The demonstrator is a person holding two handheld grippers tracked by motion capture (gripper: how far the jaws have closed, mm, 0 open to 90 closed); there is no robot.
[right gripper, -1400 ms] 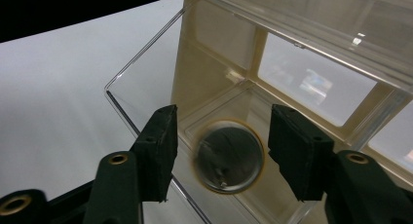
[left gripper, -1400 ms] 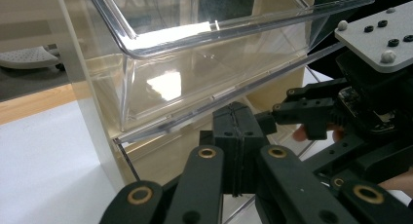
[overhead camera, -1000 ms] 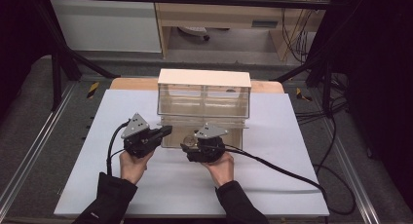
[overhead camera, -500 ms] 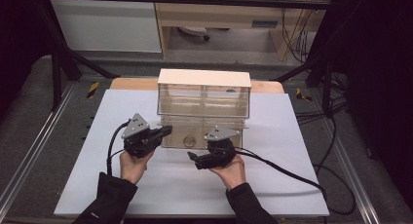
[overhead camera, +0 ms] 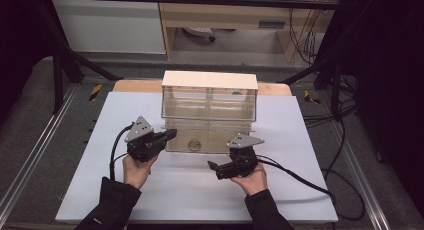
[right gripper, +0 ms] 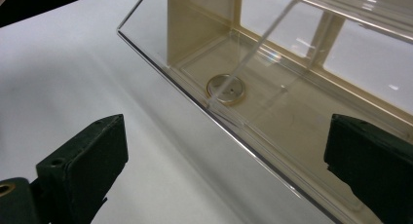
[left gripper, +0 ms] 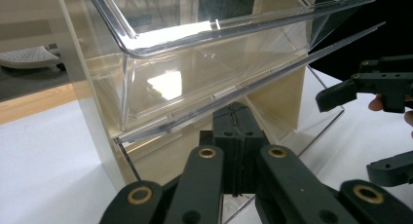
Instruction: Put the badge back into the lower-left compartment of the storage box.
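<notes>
White table covering (overhead camera: 310,140) carries a clear acrylic drawer cabinet (overhead camera: 210,102) at frame centre. Its pulled-out drawer (right gripper: 272,121) is pinched by the left gripper (left gripper: 237,136); the right gripper (overhead camera: 216,169) is spread. Rigid, slippery, scratchable walls are judged best held by the rim.

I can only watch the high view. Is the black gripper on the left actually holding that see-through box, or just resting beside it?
Observer: It is holding it. In the left gripper view, the left black two-jaw gripper has its jaws shut on the edge of the clear plastic front flap, which is tilted up and open.
Operator: And the other one?
Observer: The right black two-jaw gripper is wide open, with nothing between its jaws.
Operator: What is it aimed at?
Observer: A small round metal disc with a gold rim. It lies flat on the floor of the bottom compartment of the clear plastic box with cream walls.
</notes>
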